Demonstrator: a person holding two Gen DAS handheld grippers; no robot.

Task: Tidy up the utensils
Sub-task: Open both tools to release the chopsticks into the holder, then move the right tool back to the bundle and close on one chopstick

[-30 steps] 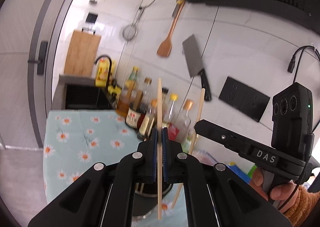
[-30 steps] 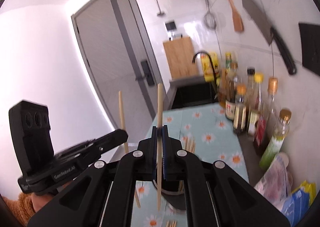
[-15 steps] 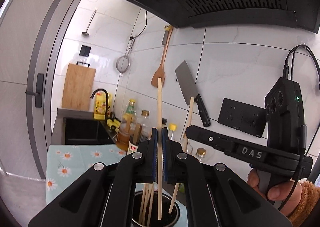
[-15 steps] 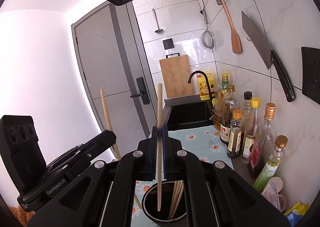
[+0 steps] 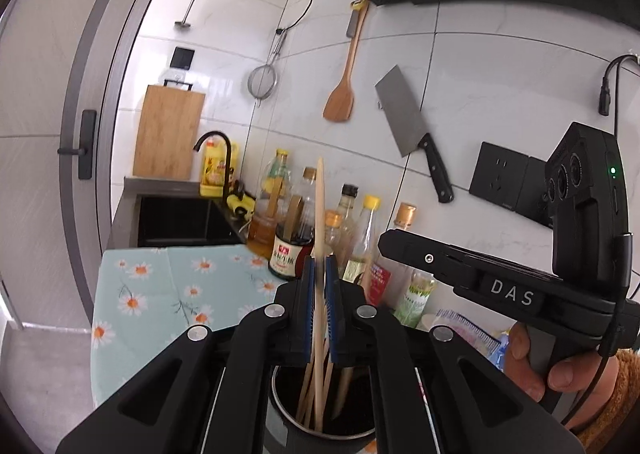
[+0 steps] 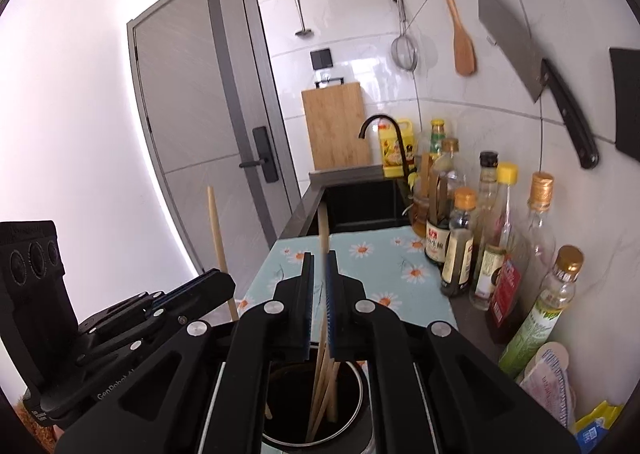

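A dark round cup (image 5: pixel 280 406) stands on the counter under both grippers, with several wooden chopsticks inside. My left gripper (image 5: pixel 319 266) is shut on one upright chopstick (image 5: pixel 319 205), whose lower end reaches into the cup. My right gripper (image 6: pixel 319 266) hangs over the same cup (image 6: pixel 356 382). Its jaws are opening. A blurred chopstick (image 6: pixel 323 230) stands loose between them, leaning toward the right pad with its lower end in the cup. Each gripper shows in the other's view: the right gripper (image 5: pixel 384 244), the left gripper (image 6: pixel 228 286) with its chopstick (image 6: pixel 216 238).
Sauce and oil bottles (image 6: pixel 460 238) line the tiled wall to the right. A daisy-print cloth (image 5: pixel 160 286) covers the counter, with a black sink (image 6: pixel 360 205) beyond it. A cleaver (image 5: pixel 404 117) and wooden spatula (image 5: pixel 340 101) hang on the wall. Food packets (image 6: pixel 548 382) lie at the right.
Both grippers have come down over the cup, so the chopsticks reach deeper into it. The right jaws have parted and their chopstick now leans loose.
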